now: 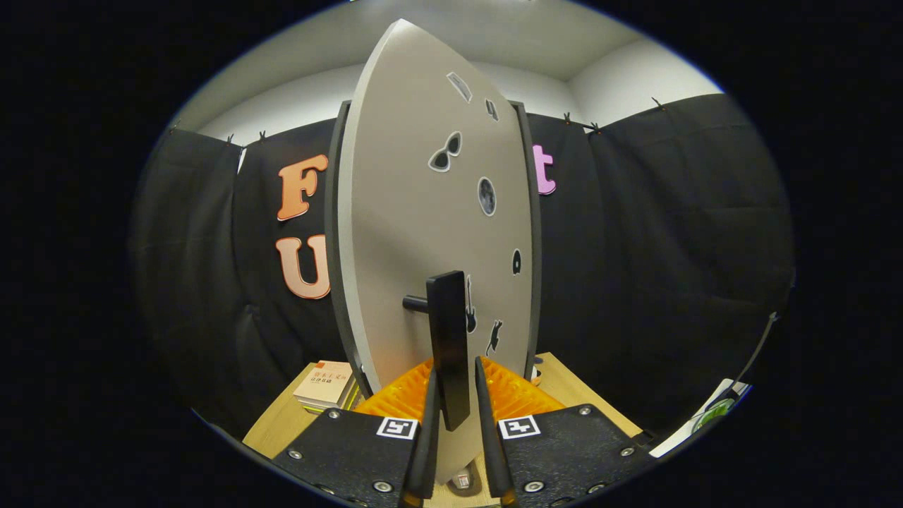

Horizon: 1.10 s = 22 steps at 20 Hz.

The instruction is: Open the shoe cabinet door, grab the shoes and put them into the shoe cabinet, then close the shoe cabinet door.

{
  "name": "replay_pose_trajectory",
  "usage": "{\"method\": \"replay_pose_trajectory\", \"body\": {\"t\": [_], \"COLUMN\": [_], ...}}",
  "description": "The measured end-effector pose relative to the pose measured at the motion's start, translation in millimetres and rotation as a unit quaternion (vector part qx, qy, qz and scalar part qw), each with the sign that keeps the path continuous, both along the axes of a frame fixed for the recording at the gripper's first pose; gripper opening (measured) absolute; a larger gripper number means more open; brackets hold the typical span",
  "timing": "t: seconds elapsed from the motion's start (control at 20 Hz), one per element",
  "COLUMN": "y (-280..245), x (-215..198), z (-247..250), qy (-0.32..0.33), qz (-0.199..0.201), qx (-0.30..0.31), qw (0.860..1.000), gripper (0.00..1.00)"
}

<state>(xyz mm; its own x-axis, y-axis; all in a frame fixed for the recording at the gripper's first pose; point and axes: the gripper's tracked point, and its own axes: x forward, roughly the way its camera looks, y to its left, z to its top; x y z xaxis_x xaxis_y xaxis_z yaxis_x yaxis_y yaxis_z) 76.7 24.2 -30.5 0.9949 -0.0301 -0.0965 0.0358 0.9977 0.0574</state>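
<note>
While the gripper [457, 423] points straight at the cabinet, a stack of books [326, 384] with a pale cover lies off to the left. It rests on the light wooden table [279, 423], close to the cabinet's foot.

Next comes the shoe cabinet [337, 233], a tall thing with a dark frame. Its big flat grey door [416, 212] stands upright right in front of the gripper. Small stickers dot the door: a pair of sunglasses [445, 152], a round dark one [487, 195], a little guitar [470, 314] and a tiny cat shape [494, 337].

In the middle, low on the door, a black flat handle bar [449, 346] stands straight up. A short round peg joins it to the door. The bottom of the bar sits between the two fingers [429, 423]. The fingers are close together with only a narrow gap, and the bar fills that gap, so they seem to be pinching it from both sides.

The door looks slightly swung out from the frame, though I cannot tell how far. No inside shelf can be seen.

To the right, the dark frame's other side [535, 233] shows past the door. Far right, low down, white papers [705, 416] lie by the black cloth wall [670, 247].
</note>
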Motion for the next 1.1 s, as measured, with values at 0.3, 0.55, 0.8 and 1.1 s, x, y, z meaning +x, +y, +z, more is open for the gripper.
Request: {"method": "replay_pose_trajectory", "body": {"t": [0.3, 0.55, 0.8, 1.1], "y": [-22.9, -49.8, -75.8, -96.5], "x": [-6.6, -13.3, -17.9, -21.4], "z": [0.2, -1.1, -1.2, -4.9], "qy": [0.001, 0.001, -0.013, -0.012], "qz": [-0.017, -0.042, -0.062, -0.089], "qx": [-0.007, -0.004, -0.014, -0.067], "qw": [1.0, 0.999, 0.998, 0.994], "gripper": [0.28, 0.28, 0.28, 0.28]}}
